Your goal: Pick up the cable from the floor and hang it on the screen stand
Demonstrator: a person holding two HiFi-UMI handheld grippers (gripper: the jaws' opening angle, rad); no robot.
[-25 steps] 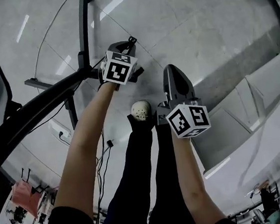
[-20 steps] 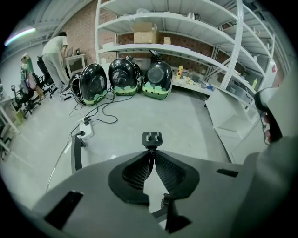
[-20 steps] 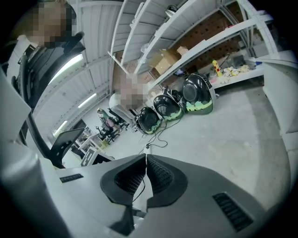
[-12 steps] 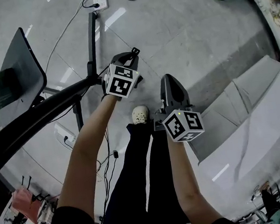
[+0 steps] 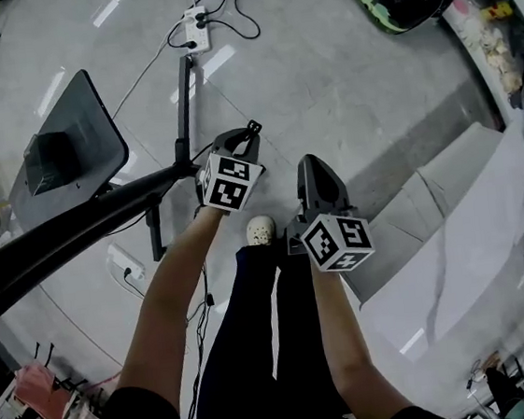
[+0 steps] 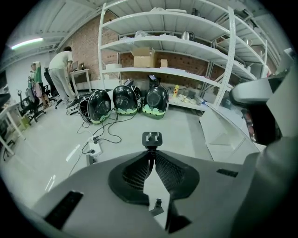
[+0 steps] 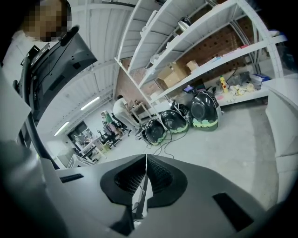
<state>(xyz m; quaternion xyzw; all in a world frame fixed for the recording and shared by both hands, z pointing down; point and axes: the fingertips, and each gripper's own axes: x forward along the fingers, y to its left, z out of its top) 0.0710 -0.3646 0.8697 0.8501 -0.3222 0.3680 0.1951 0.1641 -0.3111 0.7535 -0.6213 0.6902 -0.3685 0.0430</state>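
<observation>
Lifting both tools together, the person is standing over a pale shoe [image 5: 261,229]. Compared with a second ago, the floor [image 5: 341,82] is dropping away beneath them, so the pick-up seems done and the hanging is still waiting. The left gripper [image 5: 250,139] is pinching the cable [image 6: 152,138] just under its two-pronged plug, which is sticking out past the tips exactly as it was in the earlier frames. Just to its right, the right gripper [image 7: 145,160] is keeping its jaws pressed together at the tips. A thin dark strand is showing in the gap behind them, and I cannot tell whether that is the same cable. To the left and a little farther, the screen stand [image 5: 179,119] is carrying its screen [image 5: 68,155], which is now showing whole and smaller than before. The plug is hovering near the stand's post but is not yet touching it. Farther still, a white power strip [image 5: 195,25] is now sitting well inside the view instead of at its top edge.
</observation>
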